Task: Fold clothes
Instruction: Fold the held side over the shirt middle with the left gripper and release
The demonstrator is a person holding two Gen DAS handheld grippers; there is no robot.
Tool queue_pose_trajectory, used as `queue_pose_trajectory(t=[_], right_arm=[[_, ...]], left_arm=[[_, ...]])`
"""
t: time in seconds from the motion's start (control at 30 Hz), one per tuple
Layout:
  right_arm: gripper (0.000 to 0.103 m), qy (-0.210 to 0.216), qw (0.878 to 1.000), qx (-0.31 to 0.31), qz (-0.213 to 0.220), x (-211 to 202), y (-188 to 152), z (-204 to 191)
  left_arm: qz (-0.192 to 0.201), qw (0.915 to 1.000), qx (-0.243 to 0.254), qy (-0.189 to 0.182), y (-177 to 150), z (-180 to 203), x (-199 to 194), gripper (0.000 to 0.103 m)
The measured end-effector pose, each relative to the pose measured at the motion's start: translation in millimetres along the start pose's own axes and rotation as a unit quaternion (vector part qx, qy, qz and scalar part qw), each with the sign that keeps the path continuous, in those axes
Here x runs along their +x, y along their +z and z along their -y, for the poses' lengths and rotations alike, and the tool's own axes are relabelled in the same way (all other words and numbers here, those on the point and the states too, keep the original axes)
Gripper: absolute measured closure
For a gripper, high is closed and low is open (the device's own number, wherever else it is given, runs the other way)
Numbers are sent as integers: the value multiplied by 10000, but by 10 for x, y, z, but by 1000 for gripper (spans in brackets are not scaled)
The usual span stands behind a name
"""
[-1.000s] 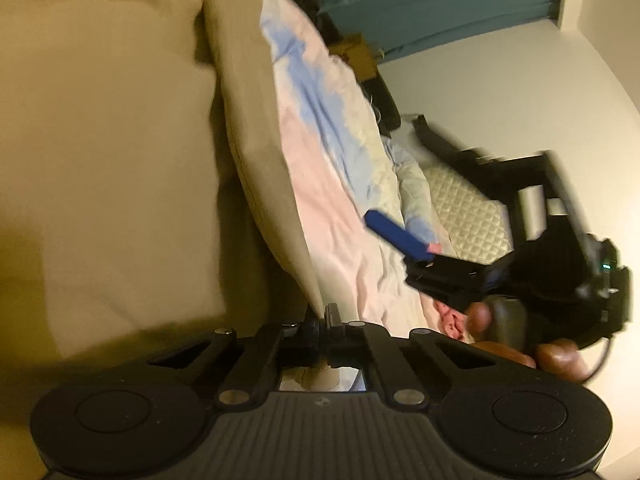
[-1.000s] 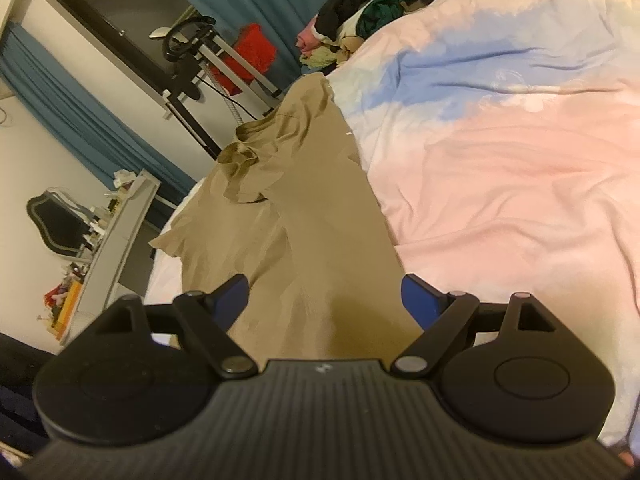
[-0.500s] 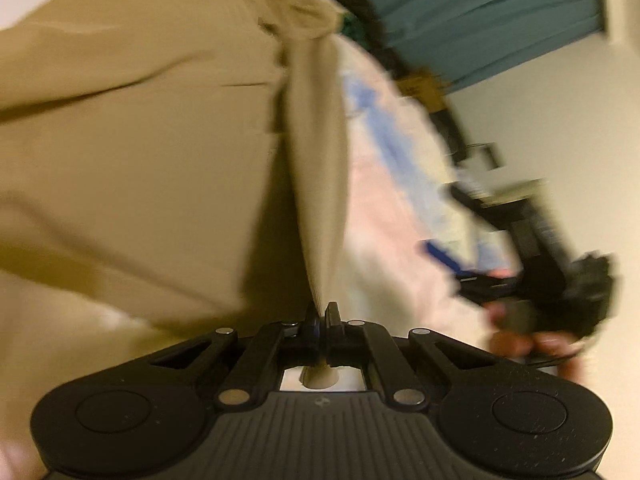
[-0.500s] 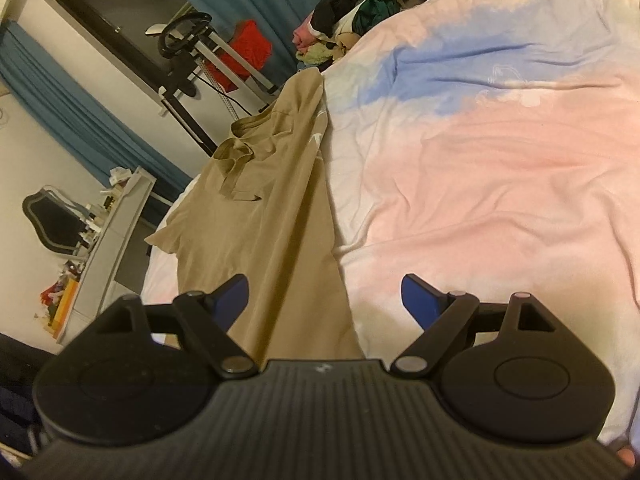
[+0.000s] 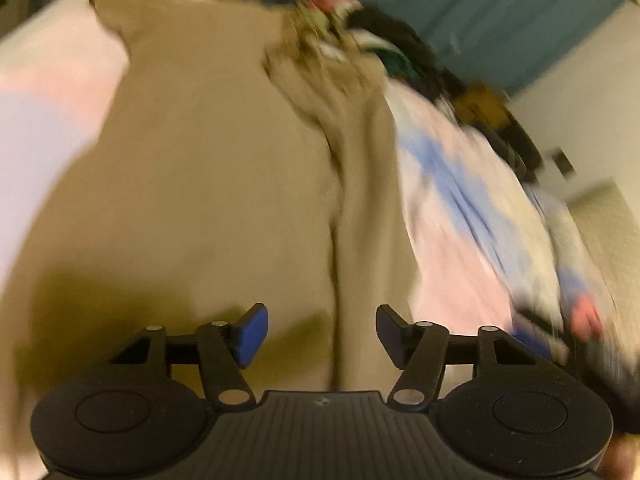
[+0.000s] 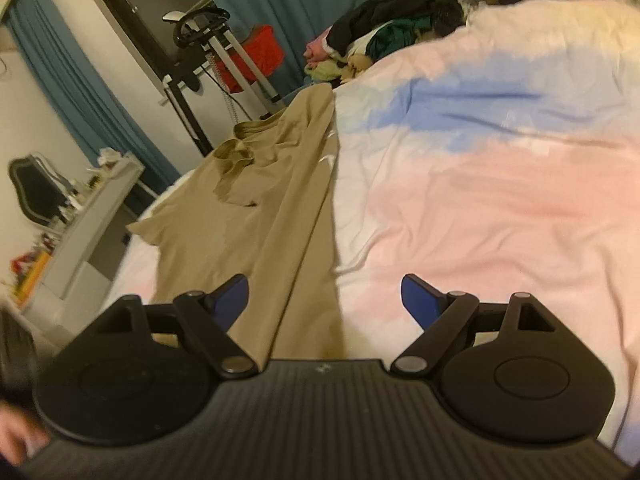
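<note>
Tan shirt (image 6: 256, 216): soft matt cloth. Duvet (image 6: 500, 184): creased pastel cotton. Fingers (image 6: 230, 300): matt blue pads on black plastic.

Plain tan shirt (image 6: 276, 200) on a duvet (image 6: 500, 184) blotched pink, blue and pale yellow; beyond the duvet, teal curtains (image 6: 320, 4) and a red bag (image 6: 256, 56).

We count one tan garment (image 6: 256, 216) spread on one bed (image 6: 500, 184), and one heap of mixed clothes (image 6: 384, 40) at the bed's far edge. We count two claws, the left claw (image 5: 318, 334) and the right claw (image 6: 322, 300), each with two blue-padded fingers set apart. Beyond the bed we count one exercise bike (image 6: 208, 44), one red item (image 6: 260, 56) and one dresser (image 6: 80, 236).
</note>
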State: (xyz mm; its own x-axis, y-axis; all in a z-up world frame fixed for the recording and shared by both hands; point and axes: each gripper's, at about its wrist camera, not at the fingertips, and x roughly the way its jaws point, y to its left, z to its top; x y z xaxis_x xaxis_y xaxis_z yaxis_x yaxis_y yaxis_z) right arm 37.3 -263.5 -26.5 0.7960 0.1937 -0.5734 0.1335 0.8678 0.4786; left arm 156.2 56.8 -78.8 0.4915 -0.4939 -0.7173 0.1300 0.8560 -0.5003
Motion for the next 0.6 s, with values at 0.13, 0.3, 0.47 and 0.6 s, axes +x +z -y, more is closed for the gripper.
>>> queue_pose_trajectory(t=[0.13, 0.3, 0.47, 0.6], right_arm=[[18, -155, 9996, -206, 65, 161, 19, -31], [19, -138, 9987, -490, 90, 378, 23, -109], [19, -124, 9978, -638, 98, 595, 28, -125], [19, -135, 9998, -167, -10, 783, 75, 40]], left_arm=[[493, 9985, -209, 58, 617, 25, 500, 39], [826, 9962, -67, 266, 1042, 125, 1102, 39], [1158, 9921, 76, 473, 1466, 225, 1703, 69], [1201, 9863, 693, 894, 1708, 420, 1990, 100]])
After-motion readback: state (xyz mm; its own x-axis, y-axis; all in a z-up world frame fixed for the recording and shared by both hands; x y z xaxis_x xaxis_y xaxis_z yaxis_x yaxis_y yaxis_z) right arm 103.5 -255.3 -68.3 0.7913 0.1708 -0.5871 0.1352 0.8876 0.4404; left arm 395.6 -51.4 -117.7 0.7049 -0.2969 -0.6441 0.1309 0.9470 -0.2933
